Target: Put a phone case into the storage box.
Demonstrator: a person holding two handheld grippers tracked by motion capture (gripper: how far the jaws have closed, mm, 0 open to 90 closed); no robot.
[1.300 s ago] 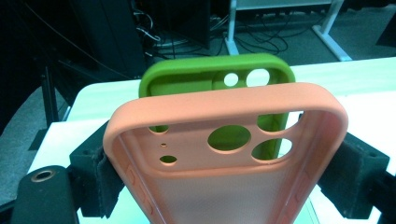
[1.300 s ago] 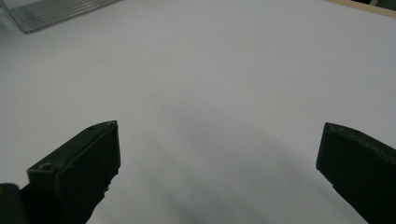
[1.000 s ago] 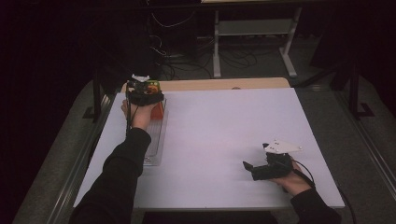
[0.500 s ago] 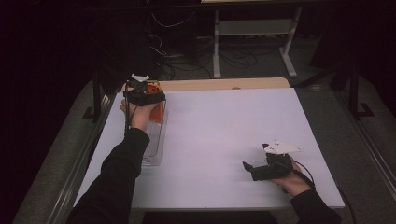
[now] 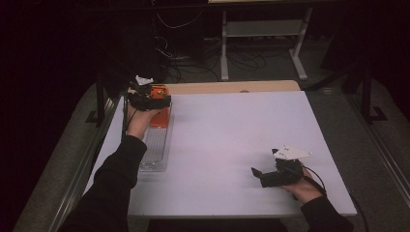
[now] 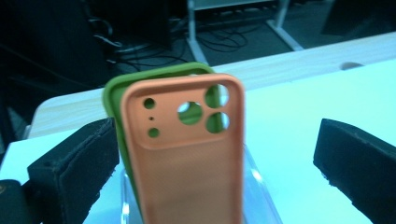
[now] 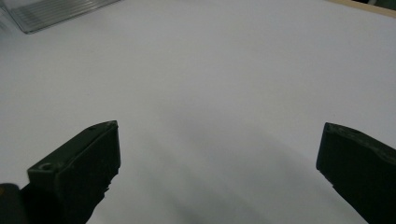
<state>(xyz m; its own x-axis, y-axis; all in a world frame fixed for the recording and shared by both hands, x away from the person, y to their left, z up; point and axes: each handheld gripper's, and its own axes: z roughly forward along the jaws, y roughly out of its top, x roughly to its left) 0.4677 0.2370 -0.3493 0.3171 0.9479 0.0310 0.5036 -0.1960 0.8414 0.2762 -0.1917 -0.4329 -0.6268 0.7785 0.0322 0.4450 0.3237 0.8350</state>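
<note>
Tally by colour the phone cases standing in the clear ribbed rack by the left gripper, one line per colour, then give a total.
Orange soft phone case with camera cut-outs: 1
Green soft phone case behind it: 1
Total: 2 cases, both upright in the clear ribbed plastic rack, between the open jaws of the left gripper.

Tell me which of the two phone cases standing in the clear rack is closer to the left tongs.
The orange case. It stands in front, between the open left tongs, and the green case peeks out behind it.

left gripper point(image 6: 212, 154) jaws have just been opening, releasing orange case point(image 6: 187, 154).
</note>
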